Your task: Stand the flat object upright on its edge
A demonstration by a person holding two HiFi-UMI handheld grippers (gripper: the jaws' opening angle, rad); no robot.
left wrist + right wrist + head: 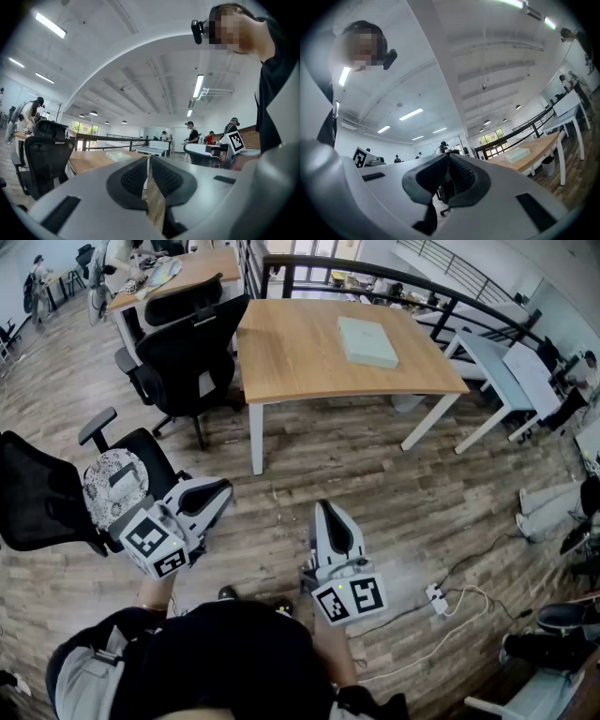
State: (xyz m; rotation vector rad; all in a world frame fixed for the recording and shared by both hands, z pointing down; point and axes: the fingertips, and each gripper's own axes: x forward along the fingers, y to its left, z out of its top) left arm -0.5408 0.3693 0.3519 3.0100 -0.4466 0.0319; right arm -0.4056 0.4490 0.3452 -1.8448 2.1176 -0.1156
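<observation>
A flat pale green box (pixel 367 341) lies on its broad face on the wooden table (pixel 300 352), toward the table's right side. The same box (pixel 117 156) shows small and far in the left gripper view, and the box (pixel 517 154) lies on the tabletop in the right gripper view. Both grippers hang over the wooden floor, well short of the table. My left gripper (pixel 225 489) is shut and holds nothing. My right gripper (pixel 325 510) is also shut, with nothing between its pads.
Black office chairs (pixel 187 343) stand at the table's left, and another chair with a patterned cushion (pixel 112 486) is beside my left gripper. A white power strip with cables (pixel 437 598) lies on the floor at right. A black railing (pixel 394 282) runs behind the table.
</observation>
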